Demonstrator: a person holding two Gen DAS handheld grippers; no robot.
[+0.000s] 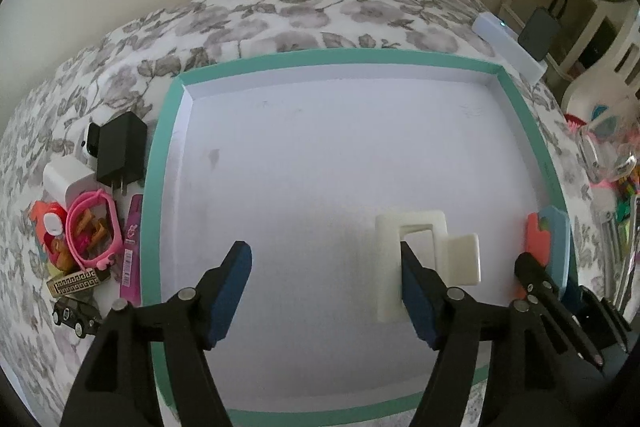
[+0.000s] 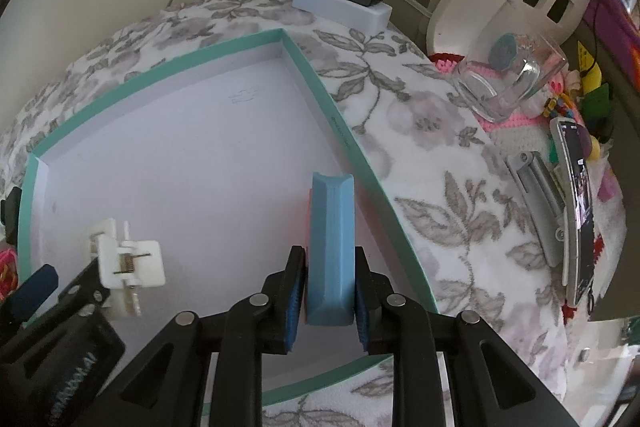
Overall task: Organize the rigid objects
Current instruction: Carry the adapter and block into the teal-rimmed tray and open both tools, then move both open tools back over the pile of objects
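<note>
Covering the whole surface is a white blanket printed with grey flowers (image 1: pixel 304 7); on it lies a wide, shallow cardboard tray with a teal rim and white floor (image 1: pixel 160 163). Beside the tray's left wall sits a heap of small things, among them a black plug-in charger (image 1: pixel 122 151) and pink toy glasses (image 1: pixel 94 227). Inside the tray, near its right wall, the right gripper (image 2: pixel 326 301) clamps a blue-and-orange plastic block (image 2: pixel 330 247) standing on edge. Nearby rests a cream plastic hair claw clip (image 1: pixel 420 255), the left gripper (image 1: pixel 326 287) spread wide over it, one finger overlapping it.
</note>
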